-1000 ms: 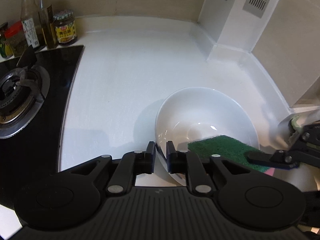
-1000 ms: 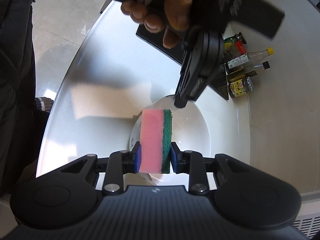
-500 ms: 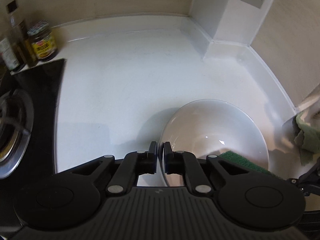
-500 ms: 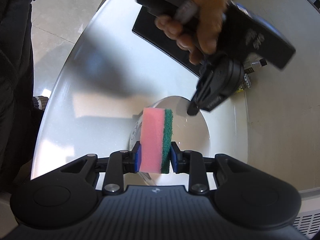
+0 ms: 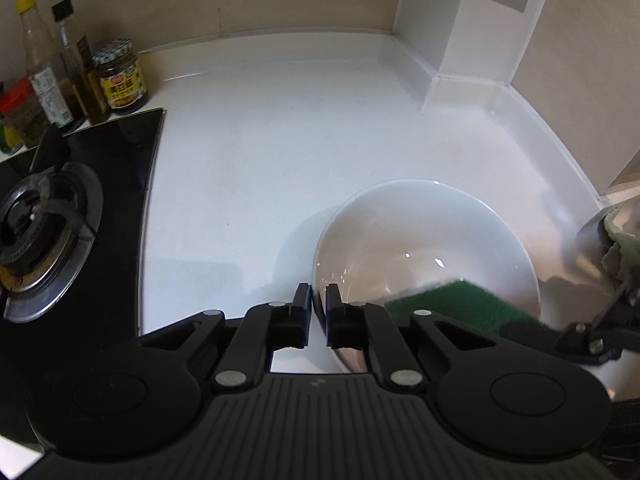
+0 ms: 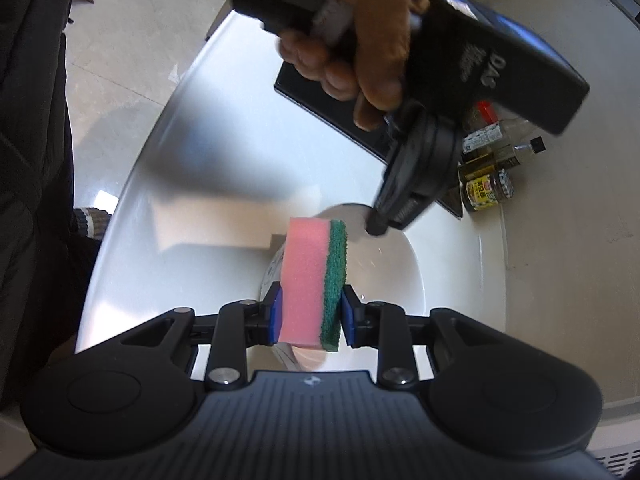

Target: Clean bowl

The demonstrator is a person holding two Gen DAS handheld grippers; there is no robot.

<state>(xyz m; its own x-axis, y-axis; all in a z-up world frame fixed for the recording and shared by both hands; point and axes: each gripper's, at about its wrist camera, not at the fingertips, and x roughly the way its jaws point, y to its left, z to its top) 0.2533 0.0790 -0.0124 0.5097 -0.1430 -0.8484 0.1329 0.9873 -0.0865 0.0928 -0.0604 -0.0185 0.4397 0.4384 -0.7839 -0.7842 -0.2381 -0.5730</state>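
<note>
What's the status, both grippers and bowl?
Left gripper shut on bowl rim. Right gripper shut on sponge over bowl. Nothing in the way.

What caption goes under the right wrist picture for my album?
Right tool pinches a pink and green sponge over a white bowl while the left tool grips its rim.

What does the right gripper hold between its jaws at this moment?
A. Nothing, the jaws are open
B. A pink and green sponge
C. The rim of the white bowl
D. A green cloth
B: the right gripper has its jaws closed on a pink and green sponge, held over the white bowl.
</note>
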